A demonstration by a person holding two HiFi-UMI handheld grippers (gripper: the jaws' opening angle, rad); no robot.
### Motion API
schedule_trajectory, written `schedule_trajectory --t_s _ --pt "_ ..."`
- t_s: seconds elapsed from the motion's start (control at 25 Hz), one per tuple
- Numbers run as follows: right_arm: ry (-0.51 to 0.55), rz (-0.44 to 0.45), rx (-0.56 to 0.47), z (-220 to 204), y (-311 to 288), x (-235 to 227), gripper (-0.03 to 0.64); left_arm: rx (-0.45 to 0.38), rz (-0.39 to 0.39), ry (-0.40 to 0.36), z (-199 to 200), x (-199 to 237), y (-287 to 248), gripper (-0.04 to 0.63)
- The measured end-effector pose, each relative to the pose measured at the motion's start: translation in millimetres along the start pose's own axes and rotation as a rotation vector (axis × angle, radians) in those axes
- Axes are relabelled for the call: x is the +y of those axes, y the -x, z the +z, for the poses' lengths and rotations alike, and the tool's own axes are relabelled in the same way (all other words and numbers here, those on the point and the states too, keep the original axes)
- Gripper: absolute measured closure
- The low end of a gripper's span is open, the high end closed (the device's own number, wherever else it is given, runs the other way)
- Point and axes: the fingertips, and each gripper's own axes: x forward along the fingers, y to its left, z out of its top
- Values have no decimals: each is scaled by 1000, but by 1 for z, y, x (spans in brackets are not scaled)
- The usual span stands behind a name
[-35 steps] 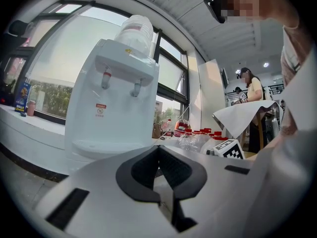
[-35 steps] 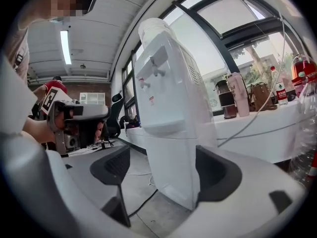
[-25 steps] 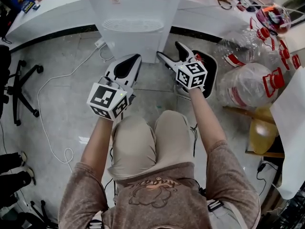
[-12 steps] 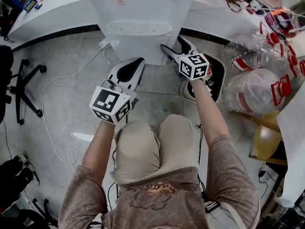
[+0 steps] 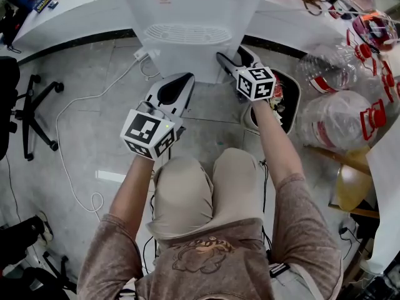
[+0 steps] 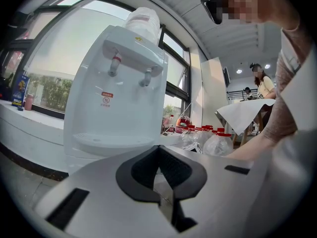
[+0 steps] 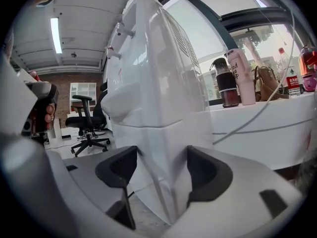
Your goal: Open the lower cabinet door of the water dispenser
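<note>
The water dispenser [image 5: 200,5] is glossy white plastic; the floor [image 5: 94,149] is smooth, shiny tile.

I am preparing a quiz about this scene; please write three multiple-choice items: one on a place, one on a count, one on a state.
1. In the head view, the black office chair stands: A) left of the water dispenser; B) right of it; C) on the counter.
2. The water dispenser's taps number: A) one; B) two; C) four.
3. The left hand-held gripper has its jaws: A) wide apart; B) closed on a bottle; C) together, holding nothing.
Answers: 1 A: the chair is at the left edge. 2 B: two taps show side by side. 3 C: its pads meet, nothing between.
</note>
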Motion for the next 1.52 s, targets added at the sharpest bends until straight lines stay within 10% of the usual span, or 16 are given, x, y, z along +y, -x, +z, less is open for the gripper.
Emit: schedule_trajectory --t_s 1.52 --pt "46 -20 53 -17 39 35 388 -9 13 12 4 -38 32 582"
